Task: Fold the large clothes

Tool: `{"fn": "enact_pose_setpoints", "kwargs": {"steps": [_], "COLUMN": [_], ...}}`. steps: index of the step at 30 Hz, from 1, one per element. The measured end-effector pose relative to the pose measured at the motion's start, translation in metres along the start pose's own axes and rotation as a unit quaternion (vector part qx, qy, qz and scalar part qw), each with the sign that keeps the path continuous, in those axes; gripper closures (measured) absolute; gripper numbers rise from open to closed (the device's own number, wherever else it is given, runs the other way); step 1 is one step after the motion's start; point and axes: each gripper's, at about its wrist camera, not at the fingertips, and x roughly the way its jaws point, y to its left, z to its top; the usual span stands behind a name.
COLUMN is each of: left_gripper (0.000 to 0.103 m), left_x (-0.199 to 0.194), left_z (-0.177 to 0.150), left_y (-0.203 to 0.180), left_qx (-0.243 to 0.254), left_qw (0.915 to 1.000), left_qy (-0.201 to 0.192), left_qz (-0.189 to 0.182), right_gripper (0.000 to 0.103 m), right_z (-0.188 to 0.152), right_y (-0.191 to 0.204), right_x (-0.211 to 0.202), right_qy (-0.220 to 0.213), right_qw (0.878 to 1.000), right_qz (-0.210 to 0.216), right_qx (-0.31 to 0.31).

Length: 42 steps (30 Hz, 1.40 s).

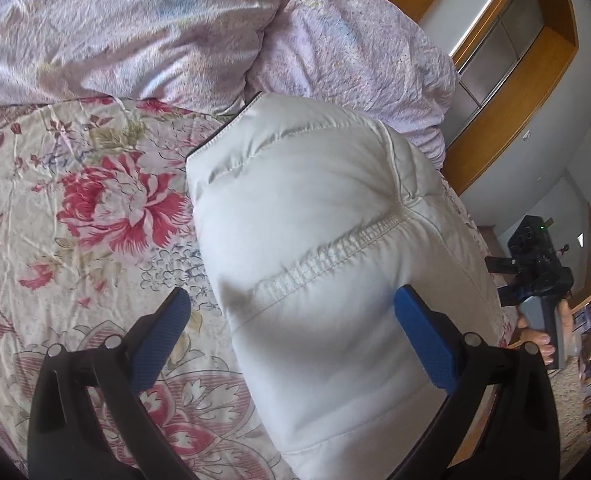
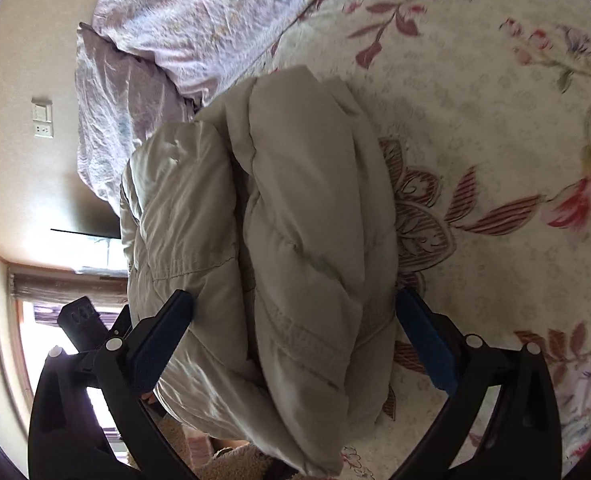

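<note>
Two grippers work here, each with two black arms ending in blue, finely ribbed pads. Nearest in the left wrist view, the left gripper [image 1: 291, 308] stands with its fingers spread wide — one pad over the sheet, the other against the edge of the jacket [image 1: 323, 248], nothing pinched between them. In the right wrist view the right gripper [image 2: 295, 312] is spread just as wide, its pads flanking the bundle's near end; the left-hand pad lies right at the fabric, and whether it presses in cannot be told.

There is one garment: a single puffy quilted jacket, off-white to pale beige, smooth and slightly glossy, folded into a thick rounded bundle. A gathered, stitched band crosses it, and a dark edge trims its far end. It lies on the bed sheet [image 1: 75, 200], a thin wrinkled cream cloth printed with large red and pink flowers and striped leaves.

Beyond it, one lilac duvet [image 1: 135, 28] lies bunched in soft crumpled folds, with one matching pillow [image 2: 115, 92] at the bed's corner.

Farthest off — wooden shelving [image 1: 507, 92] with honey-coloured frames, and a wall switch plate [image 2: 42, 117] with an outlet under it.
</note>
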Motion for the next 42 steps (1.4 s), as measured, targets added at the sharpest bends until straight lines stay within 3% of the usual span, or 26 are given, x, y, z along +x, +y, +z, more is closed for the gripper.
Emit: {"fn": "enact_pose_setpoints", "kwargs": {"steps": [6, 10, 16, 18, 20, 32, 38, 42], "left_gripper": [0.002, 0.002, 0.002, 0.002, 0.002, 0.002, 0.002, 0.002], "left_x": [0.009, 0.014, 0.019, 0.018, 0.019, 0.026, 0.028, 0.032], "left_z": [0.002, 0.001, 0.000, -0.002, -0.001, -0.004, -0.009, -0.014], "left_y": [0.006, 0.012, 0.016, 0.018, 0.021, 0.028, 0.041, 0.042], "left_qx": [-0.018, -0.034, -0.047, -0.048, -0.051, -0.075, -0.102, -0.125], "left_qw": [0.9991, 0.9976, 0.9953, 0.9949, 0.9944, 0.9889, 0.9807, 0.9774], "left_qy": [0.015, 0.021, 0.032, 0.033, 0.034, 0.043, 0.069, 0.063], "left_qz": [-0.034, -0.056, -0.079, -0.082, -0.087, -0.121, -0.152, -0.159], "right_gripper": [0.001, 0.001, 0.001, 0.001, 0.001, 0.001, 0.001, 0.001], "right_z": [0.003, 0.002, 0.000, -0.004, -0.002, 0.002, 0.004, 0.008], "right_y": [-0.002, 0.007, 0.015, 0.035, 0.038, 0.032, 0.028, 0.028], "right_x": [0.012, 0.011, 0.037, 0.044, 0.048, 0.053, 0.050, 0.053], "right_qy": [0.018, 0.006, 0.064, 0.067, 0.069, 0.064, 0.070, 0.073], "right_qw": [1.000, 1.000, 0.996, 0.994, 0.994, 0.994, 0.993, 0.992], "right_qz": [0.014, -0.011, 0.060, 0.031, 0.019, 0.053, 0.052, 0.054], "right_qx": [-0.004, -0.027, -0.033, -0.084, -0.081, -0.075, -0.083, -0.086]}}
